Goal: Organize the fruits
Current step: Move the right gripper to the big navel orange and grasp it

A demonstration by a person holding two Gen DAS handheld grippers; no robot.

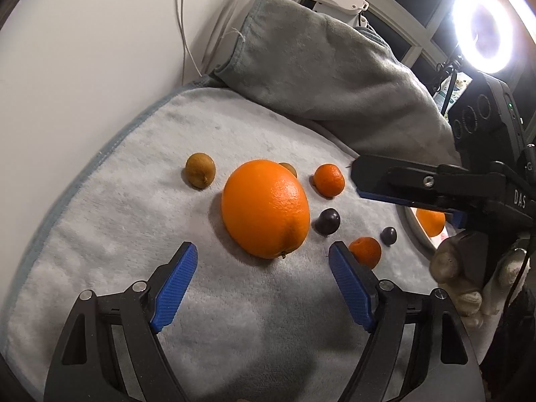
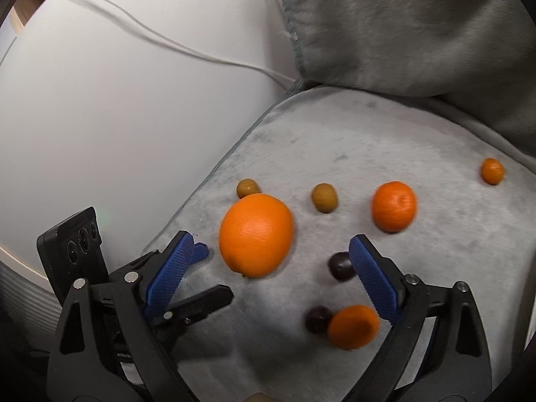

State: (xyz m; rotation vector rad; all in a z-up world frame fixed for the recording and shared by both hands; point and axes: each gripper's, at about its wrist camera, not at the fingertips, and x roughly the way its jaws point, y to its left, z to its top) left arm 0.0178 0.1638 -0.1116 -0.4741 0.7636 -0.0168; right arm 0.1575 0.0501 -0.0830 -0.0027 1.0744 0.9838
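A large orange (image 1: 265,208) lies on a pale grey towel (image 1: 134,234); it also shows in the right wrist view (image 2: 256,234). Around it lie two brown kiwis (image 1: 200,170) (image 2: 324,197), mandarins (image 1: 329,181) (image 1: 365,251) (image 2: 394,206) (image 2: 352,326) (image 2: 491,171) and two dark plums (image 1: 327,221) (image 1: 388,235) (image 2: 341,266). My left gripper (image 1: 263,254) is open, just short of the large orange, jaws either side. My right gripper (image 2: 271,251) is open and empty above the fruit; it shows in the left wrist view (image 1: 358,184) at the right.
A plate rim (image 1: 413,231) with another orange (image 1: 430,221) shows behind the right gripper. A folded grey blanket (image 1: 335,77) rises behind the towel. White cables (image 2: 167,43) cross the white surface at the left. A ring light (image 1: 482,28) shines at the top right.
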